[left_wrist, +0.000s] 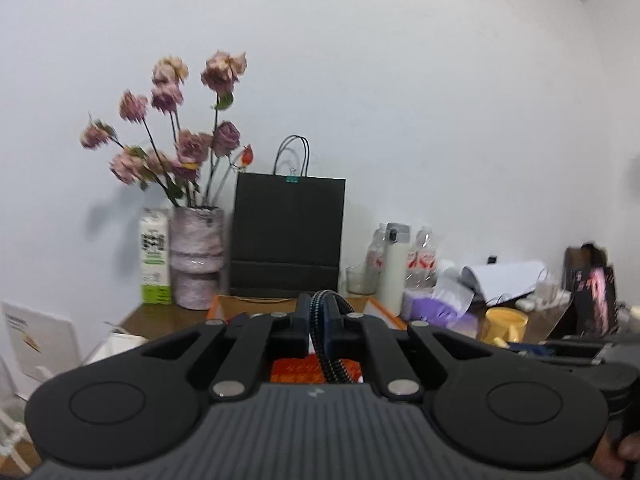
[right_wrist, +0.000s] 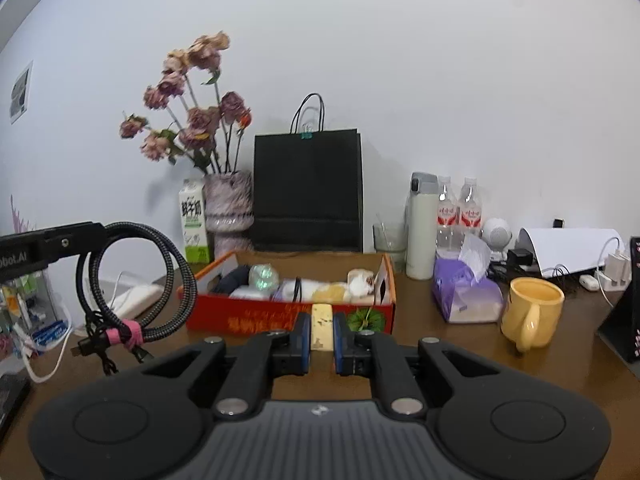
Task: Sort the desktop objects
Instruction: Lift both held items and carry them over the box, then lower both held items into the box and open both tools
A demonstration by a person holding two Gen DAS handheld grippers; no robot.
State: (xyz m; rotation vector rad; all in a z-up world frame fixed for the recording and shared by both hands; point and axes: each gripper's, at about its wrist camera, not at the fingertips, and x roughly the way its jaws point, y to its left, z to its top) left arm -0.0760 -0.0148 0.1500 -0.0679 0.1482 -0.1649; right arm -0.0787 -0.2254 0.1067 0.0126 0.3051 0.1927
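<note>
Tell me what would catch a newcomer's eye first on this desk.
Probably the dried pink roses in a mottled vase by the back wall, beside a tall black paper bag. Nearer, the left gripper dangles a coiled braided cable, while the right gripper pinches a pale flat piece before the orange box.

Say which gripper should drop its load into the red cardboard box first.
Probably right: the right gripper, shut on a cream flat block, faces the red cardboard box squarely; the left gripper dangles its braided cable coil off to the side.
</note>
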